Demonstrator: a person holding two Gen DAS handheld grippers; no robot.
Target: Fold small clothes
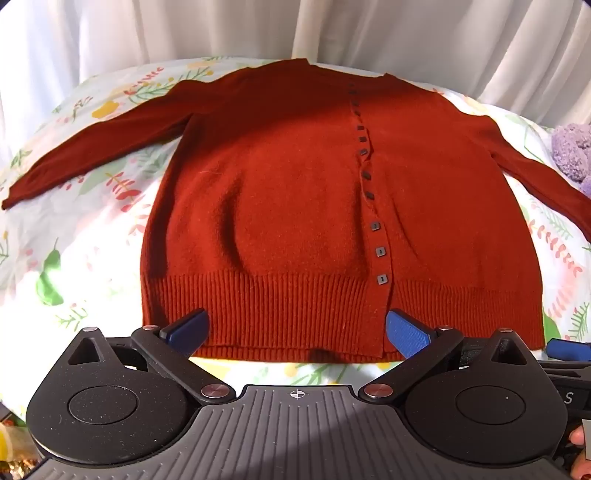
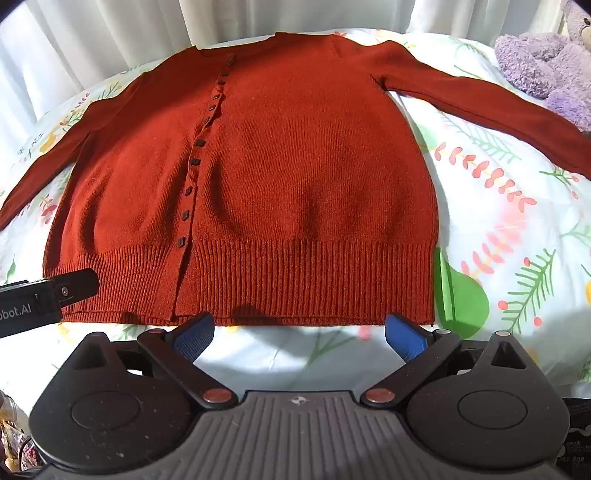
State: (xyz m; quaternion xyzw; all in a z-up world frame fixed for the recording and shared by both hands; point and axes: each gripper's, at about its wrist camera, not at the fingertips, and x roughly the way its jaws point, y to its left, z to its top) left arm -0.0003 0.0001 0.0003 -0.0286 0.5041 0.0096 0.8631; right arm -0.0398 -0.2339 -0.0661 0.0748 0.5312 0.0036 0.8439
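A rust-red knit cardigan (image 1: 295, 192) lies flat and buttoned on a floral sheet, sleeves spread to both sides, ribbed hem toward me. It also shows in the right wrist view (image 2: 280, 166). My left gripper (image 1: 297, 330) is open and empty, its blue pads over the left part of the hem. My right gripper (image 2: 299, 332) is open and empty, just short of the hem's right part. The left gripper's side (image 2: 48, 299) shows at the left edge of the right wrist view, over the hem's left corner.
The floral sheet (image 2: 498, 221) covers a bed. A purple plush toy (image 2: 546, 70) sits at the far right, near the right sleeve; it also shows in the left wrist view (image 1: 570, 151). White curtains (image 1: 332, 26) hang behind the bed.
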